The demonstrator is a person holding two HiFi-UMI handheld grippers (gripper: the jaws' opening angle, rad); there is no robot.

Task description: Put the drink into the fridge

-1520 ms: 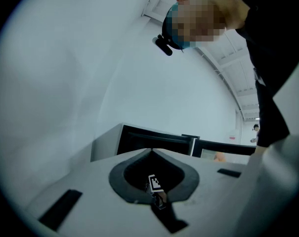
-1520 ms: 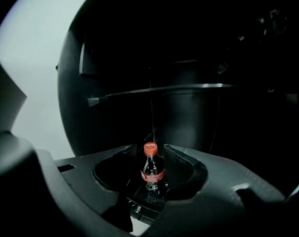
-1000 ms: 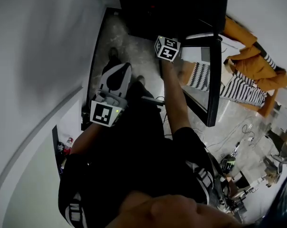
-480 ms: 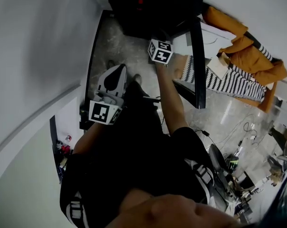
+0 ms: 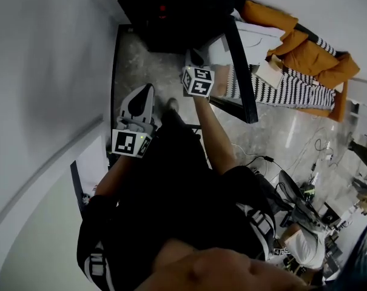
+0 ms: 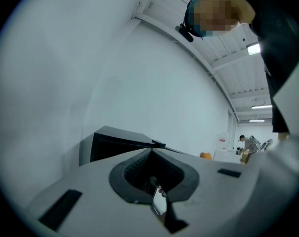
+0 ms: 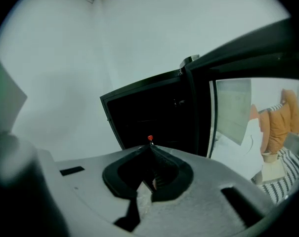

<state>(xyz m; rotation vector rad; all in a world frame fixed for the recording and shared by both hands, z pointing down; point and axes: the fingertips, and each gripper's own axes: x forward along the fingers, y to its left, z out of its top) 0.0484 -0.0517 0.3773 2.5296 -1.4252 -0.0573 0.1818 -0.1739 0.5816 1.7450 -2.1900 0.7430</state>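
The black fridge point(image 5: 171, 11) stands at the top of the head view with its door point(image 5: 238, 71) swung open to the right. Inside the dark interior only a red cap of the drink point(image 5: 163, 8) shows. In the right gripper view that red cap point(image 7: 149, 138) sits just past the jaw tips, inside the fridge point(image 7: 154, 112). My right gripper point(image 5: 192, 56) is in front of the opening, shut with nothing between its jaws point(image 7: 150, 149). My left gripper point(image 5: 148, 91) hangs lower left, shut and holding nothing point(image 6: 151, 151), with the fridge point(image 6: 109, 144) ahead of it.
A white wall point(image 5: 43, 71) runs along the left. An orange jacket point(image 5: 304, 53) and striped cloth point(image 5: 292, 86) lie right of the door. Cables point(image 5: 262, 159) and equipment point(image 5: 304, 205) cover the floor at the right. A person point(image 6: 245, 144) stands far off.
The right gripper has moved left and back a little from the fridge opening. The head view has swung, so fridge and door sit further left. The left gripper has hardly shifted.
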